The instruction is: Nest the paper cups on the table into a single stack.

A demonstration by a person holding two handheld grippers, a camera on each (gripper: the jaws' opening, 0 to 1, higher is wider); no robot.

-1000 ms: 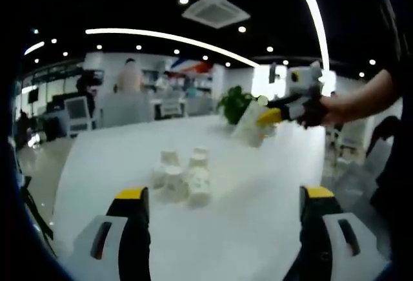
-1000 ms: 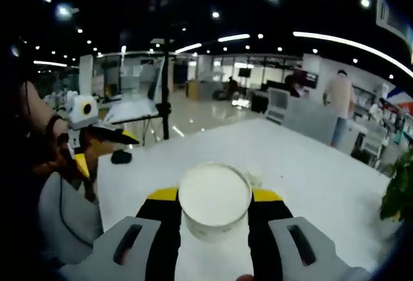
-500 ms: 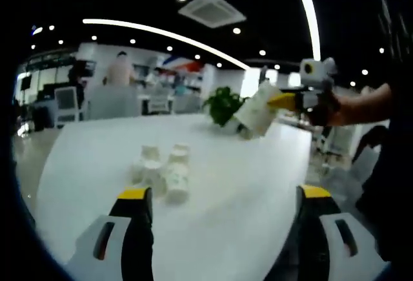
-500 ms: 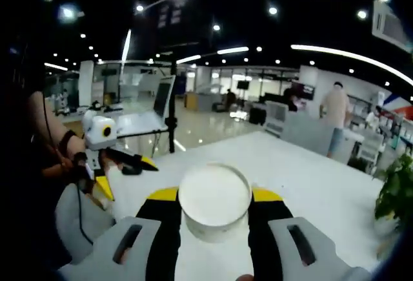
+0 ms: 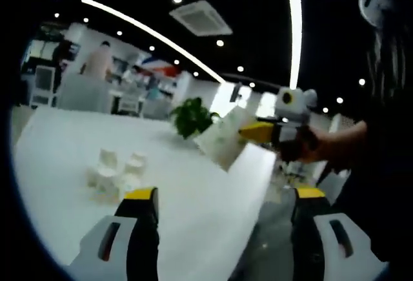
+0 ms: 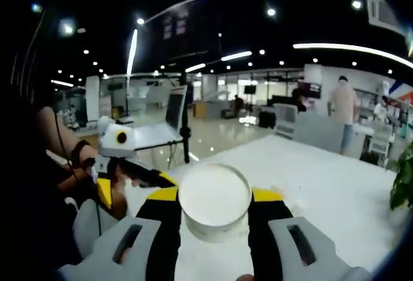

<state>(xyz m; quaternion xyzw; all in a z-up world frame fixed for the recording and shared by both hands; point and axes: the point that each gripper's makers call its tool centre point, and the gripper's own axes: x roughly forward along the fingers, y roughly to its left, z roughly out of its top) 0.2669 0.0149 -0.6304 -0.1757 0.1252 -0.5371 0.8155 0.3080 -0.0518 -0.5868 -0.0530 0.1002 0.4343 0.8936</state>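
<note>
In the right gripper view my right gripper (image 6: 214, 198) is shut on a white paper cup (image 6: 214, 201), whose open mouth faces the camera. The left gripper view shows that same cup (image 5: 222, 140) held tilted in the air by the right gripper (image 5: 255, 132), above the near right part of the white table (image 5: 193, 203). Several loose white paper cups (image 5: 113, 174) stand clustered on the table to the left. My left gripper (image 5: 219, 197) is open with nothing between its fingers, and it appears at the left of the right gripper view (image 6: 139, 177).
A potted green plant (image 5: 189, 116) stands at the table's far edge. A person's hand and arm (image 5: 329, 148) hold the right gripper. A person (image 6: 342, 103) stands far off in the office, with desks and chairs behind the table.
The left gripper view has swung right, so the cup cluster sits further left and smaller. The right gripper with its cup has come closer to the left gripper.
</note>
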